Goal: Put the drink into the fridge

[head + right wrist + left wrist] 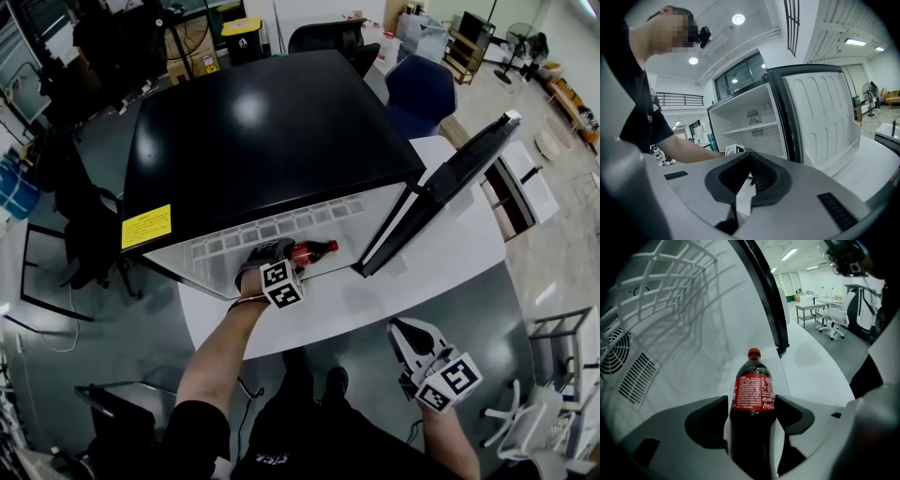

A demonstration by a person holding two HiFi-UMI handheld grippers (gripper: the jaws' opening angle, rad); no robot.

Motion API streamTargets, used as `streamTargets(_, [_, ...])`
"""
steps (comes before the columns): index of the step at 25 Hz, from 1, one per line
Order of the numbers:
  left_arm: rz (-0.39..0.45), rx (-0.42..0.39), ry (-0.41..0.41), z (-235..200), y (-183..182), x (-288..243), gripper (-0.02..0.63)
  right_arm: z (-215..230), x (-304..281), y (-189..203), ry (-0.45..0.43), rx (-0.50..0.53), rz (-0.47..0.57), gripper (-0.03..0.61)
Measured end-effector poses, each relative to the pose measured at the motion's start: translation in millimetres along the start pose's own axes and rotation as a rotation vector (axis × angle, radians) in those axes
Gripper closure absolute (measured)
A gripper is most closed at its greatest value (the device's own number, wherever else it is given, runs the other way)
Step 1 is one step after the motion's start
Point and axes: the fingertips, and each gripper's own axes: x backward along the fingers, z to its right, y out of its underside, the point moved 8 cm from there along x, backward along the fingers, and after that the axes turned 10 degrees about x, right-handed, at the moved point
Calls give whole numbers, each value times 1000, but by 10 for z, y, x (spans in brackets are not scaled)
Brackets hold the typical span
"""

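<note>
A cola bottle (314, 251) with a red cap and red label lies on its side at the mouth of the open black fridge (272, 131), cap pointing toward the door (441, 187). My left gripper (279, 257) is shut on the bottle. In the left gripper view the bottle (752, 392) sits between the two pads of the left gripper (751, 405), with the white fridge interior (670, 333) behind it. My right gripper (401, 330) hangs low at the right, off the table's front edge, jaws shut on nothing. In its own view the right gripper (749, 157) faces the open fridge (745, 124).
The fridge stands on a white table (450, 267), its door swung out to the right. A wire shelf (675, 273) and a fan vent (614, 352) line the inside. A blue chair (419, 89) and a black chair (328, 37) stand behind; a white chair (553, 422) is at the lower right.
</note>
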Motion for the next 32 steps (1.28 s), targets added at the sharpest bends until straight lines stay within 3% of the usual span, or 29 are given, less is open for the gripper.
streamTargets(3, [46,42,-72,-117,5,94,296,-10,23,17,-3,2,-8,563])
streamTargets(7, [72,76,-187,-268,6,244,368,-37,46,25,-8,3,-7,563])
streamTargets(11, [125,171,-250,-276,27,405,387,-87,68,5,-26,12,1,563])
streamTargets(19, [255,286,-225,47,-153,726,408,-126,282,-130,-26,52,46,563])
streamTargets(32, [506,606,-155,877,-654,1889,474,-394,994,-388,-71,162,145,563])
